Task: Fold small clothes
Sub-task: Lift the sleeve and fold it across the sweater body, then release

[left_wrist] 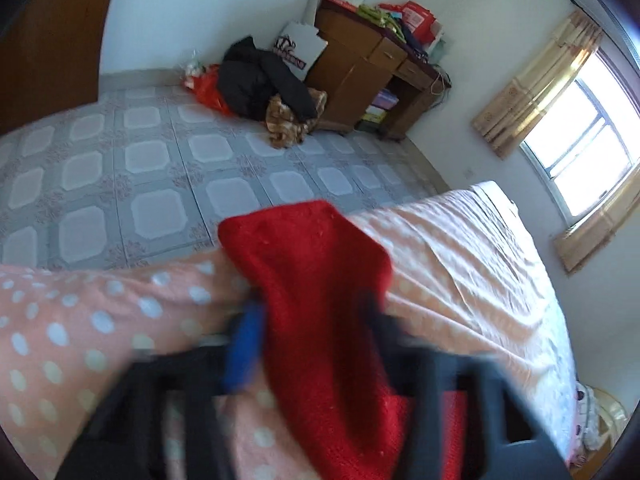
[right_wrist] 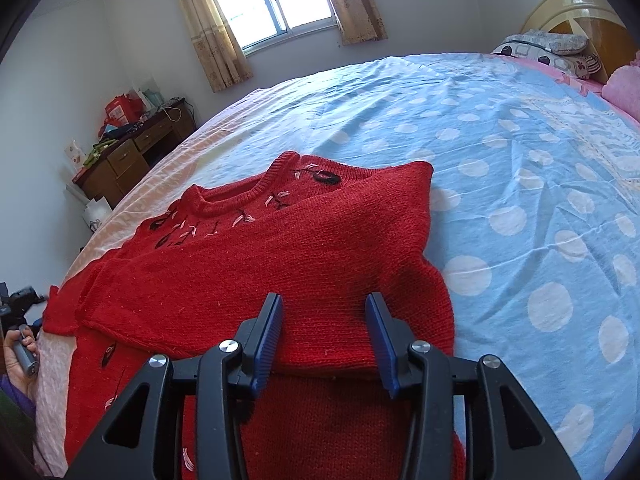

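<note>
A red knitted sweater (right_wrist: 280, 248) with dark and pink embroidery lies face up on the bed's dotted sheet (right_wrist: 520, 200), one sleeve folded across its chest. My right gripper (right_wrist: 326, 320) is low over the folded part. It is open, its blue pads apart, with knit beneath them. At the far left a hand (right_wrist: 20, 356) holds my left gripper by the other sleeve's cuff (right_wrist: 60, 312). In the blurred left wrist view, my left gripper (left_wrist: 310, 332) is shut on a red sleeve (left_wrist: 320, 280), which rises between the fingers over the bed edge.
Beyond the bed edge is a tiled floor (left_wrist: 160, 160) with a heap of dark clothes (left_wrist: 256, 76) and a wooden desk (left_wrist: 360, 72) loaded with things. A curtained window (right_wrist: 272, 0) is on the far wall. Pillows (right_wrist: 552, 48) lie by the headboard.
</note>
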`<state>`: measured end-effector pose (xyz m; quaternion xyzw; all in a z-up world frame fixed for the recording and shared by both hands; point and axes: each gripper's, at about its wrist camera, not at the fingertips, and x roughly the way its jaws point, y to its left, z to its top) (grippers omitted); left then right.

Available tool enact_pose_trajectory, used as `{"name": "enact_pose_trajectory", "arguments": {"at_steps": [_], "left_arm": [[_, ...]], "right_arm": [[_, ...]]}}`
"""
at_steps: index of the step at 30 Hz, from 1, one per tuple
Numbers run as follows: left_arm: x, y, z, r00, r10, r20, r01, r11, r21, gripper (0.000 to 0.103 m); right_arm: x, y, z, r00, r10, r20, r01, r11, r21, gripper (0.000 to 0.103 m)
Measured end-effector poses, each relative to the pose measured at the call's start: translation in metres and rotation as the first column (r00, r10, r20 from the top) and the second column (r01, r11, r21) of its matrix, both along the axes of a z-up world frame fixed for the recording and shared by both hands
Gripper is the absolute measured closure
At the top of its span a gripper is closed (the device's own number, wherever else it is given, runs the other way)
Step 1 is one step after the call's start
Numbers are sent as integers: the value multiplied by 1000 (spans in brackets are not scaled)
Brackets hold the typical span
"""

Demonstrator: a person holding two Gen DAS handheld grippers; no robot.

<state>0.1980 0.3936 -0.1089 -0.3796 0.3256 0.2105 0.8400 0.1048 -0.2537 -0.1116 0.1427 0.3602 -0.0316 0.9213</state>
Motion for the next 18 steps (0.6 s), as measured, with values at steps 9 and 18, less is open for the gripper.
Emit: {"name": "enact_pose_trajectory", "arguments": {"at_steps": [9,18], "left_arm": [[-8,-3,22,991,-44,129,45,999,-4,94],[-8,-134,122,888,-391,241,290,884,367,94]], "right_arm": [[-1,-2,0,1000,0,11,0,1000,14,58],[-1,-1,0,1000,-1,14,0,1000,17,58]]}}
